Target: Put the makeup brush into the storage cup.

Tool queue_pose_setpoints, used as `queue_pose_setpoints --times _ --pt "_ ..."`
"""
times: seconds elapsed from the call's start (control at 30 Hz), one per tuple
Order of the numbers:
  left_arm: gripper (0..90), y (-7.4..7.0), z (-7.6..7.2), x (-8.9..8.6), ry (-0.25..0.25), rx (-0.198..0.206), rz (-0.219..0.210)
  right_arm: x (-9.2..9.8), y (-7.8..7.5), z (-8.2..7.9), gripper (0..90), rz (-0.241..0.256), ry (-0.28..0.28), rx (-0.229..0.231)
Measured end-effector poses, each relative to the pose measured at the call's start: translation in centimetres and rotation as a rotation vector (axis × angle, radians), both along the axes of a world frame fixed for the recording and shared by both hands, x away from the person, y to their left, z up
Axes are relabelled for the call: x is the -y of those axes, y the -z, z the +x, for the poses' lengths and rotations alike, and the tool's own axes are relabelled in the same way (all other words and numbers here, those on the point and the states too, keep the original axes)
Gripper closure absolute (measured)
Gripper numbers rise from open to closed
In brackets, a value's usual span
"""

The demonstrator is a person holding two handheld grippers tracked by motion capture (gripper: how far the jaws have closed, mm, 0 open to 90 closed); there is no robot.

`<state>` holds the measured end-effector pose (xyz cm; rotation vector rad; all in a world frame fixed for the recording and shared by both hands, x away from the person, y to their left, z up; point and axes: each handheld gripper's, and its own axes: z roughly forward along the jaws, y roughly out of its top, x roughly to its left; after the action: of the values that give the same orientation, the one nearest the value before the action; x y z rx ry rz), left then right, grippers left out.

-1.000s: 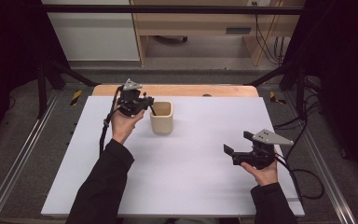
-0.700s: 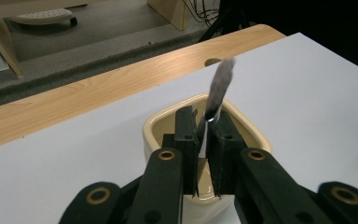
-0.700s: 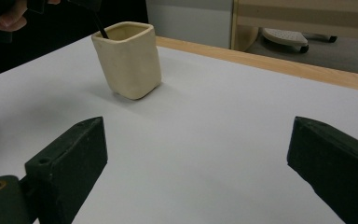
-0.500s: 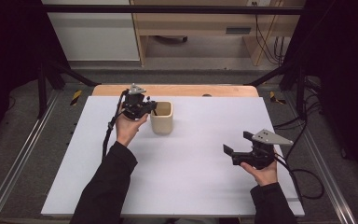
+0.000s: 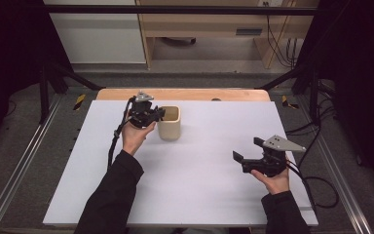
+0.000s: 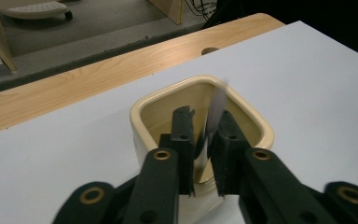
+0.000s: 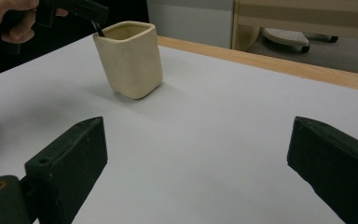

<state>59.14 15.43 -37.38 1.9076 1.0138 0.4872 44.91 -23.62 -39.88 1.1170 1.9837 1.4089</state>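
Observation:
A cream, square-sided ceramic cup (image 5: 169, 124) stands upright on the white tabletop (image 5: 199, 195), left of centre and toward the far side. My left gripper (image 5: 158, 114) hovers at the cup's left rim, tilted down into its mouth. In the left gripper view the left gripper (image 6: 203, 119) is shut on a thin shiny metal piece (image 6: 214, 109), blurred, that reaches down inside the cup (image 6: 244, 112). My right gripper (image 5: 245, 149) is held low over the table at the right, open and with nothing in it. In the right gripper view the right gripper (image 7: 198, 126) faces the cup (image 7: 130, 60).
A light wooden strip (image 5: 185, 94) runs along the table's far edge. Beyond it are grey floor, a wooden desk frame (image 5: 209, 29) and dark stand legs. Black cables trail from both grippers, the right one looping off the table's right edge (image 5: 316, 187).
My left gripper has shifted slightly right and toward the cup, so its jaws now sit over the cup's rim. The right gripper has stayed in place.

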Motion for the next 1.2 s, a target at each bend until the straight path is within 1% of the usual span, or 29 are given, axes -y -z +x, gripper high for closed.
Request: queue_pose_setpoints --times 0.07,0.13,0.23,0.33,0.43,0.57,0.7,0.83,1.03,1.2 --pt "70.6 -0.3 -0.2 -0.3 -0.006 0.013 -0.008 0.0 0.0 0.0 5.2 0.001 0.000 0.000" --pt "62.4 -0.8 -0.4 -0.5 -0.008 0.033 -0.022 0.0 0.0 0.0 5.2 0.002 0.000 0.000" --pt "53.8 -1.5 -0.9 -1.0 -0.008 0.061 -0.035 -0.1 -0.1 -0.1 5.2 0.006 -0.001 0.001" --pt "47.1 -2.2 -1.5 -1.4 -0.010 0.092 -0.043 -0.1 -0.1 -0.1 5.1 0.005 0.001 0.000" --pt "41.1 -2.7 -2.1 -1.7 -0.001 0.123 -0.053 0.0 -0.1 -0.1 5.1 0.004 -0.003 0.003" --pt "36.4 -3.2 -3.1 -2.1 0.027 0.141 -0.065 0.0 -0.2 -0.1 5.0 0.003 -0.004 0.010" --pt "33.6 -3.4 -4.2 -2.5 0.053 0.155 -0.061 0.0 -0.2 -0.2 4.9 0.006 -0.003 0.012" --pt "31.2 -3.5 -5.4 -3.0 0.076 0.163 -0.071 0.0 -0.2 -0.3 4.7 0.004 -0.008 0.013" --pt "26.3 -3.4 -7.4 -3.7 0.089 0.177 -0.047 0.0 -0.3 -0.3 4.6 0.009 -0.009 0.014" --pt "23.8 -3.0 -8.7 -4.6 0.097 0.174 -0.062 0.0 -0.3 -0.4 4.5 0.012 -0.010 0.012"
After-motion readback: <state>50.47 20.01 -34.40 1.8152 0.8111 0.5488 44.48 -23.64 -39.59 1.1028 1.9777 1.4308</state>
